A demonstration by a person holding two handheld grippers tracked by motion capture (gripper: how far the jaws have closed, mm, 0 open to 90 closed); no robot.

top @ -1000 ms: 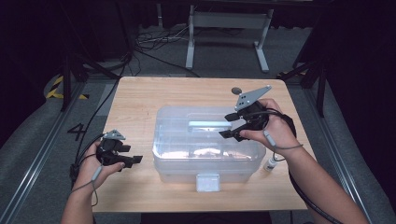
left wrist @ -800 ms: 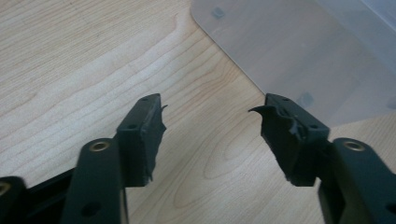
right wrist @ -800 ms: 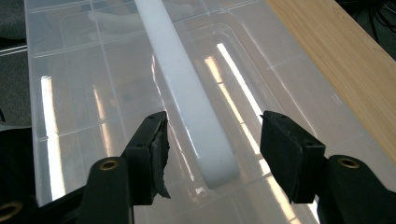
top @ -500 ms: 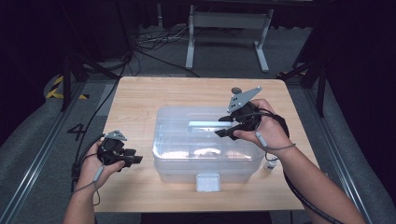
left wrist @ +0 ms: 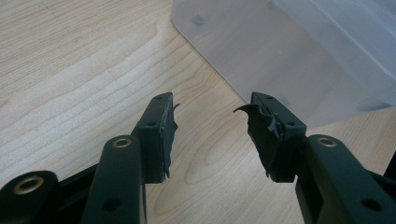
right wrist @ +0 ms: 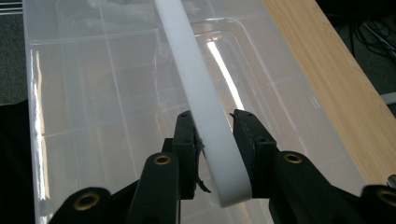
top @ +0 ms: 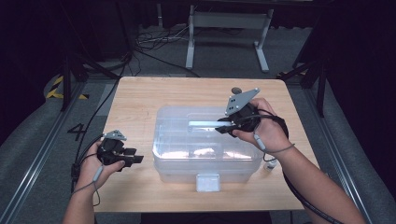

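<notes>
A clear plastic storage box [top: 205,154] with its lid on stands mid-table. A white handle bar [top: 204,124] lies along the lid. My right gripper [top: 220,127] reaches over the box's right side. Its jaws have just been closing, and in the right gripper view the pads press both sides of the white handle [right wrist: 201,93] at my right gripper [right wrist: 212,119]. My left gripper [top: 136,156] rests low over the table, left of the box. It stands open [left wrist: 210,105] with only bare wood between the pads, and its jaws have just been opening slightly. The box's corner [left wrist: 289,56] is just ahead.
The wooden table [top: 140,98] has free room left of and behind the box. A white latch [top: 208,182] sits on the box's front wall. A small bottle [top: 271,164] stands by the right forearm, and a small round object [top: 236,90] lies near the far edge.
The right gripper shifted slightly left over the lid and its jaws narrowed onto the white handle. The left gripper's jaws stand narrower than a second ago; that hand has stayed in place.
</notes>
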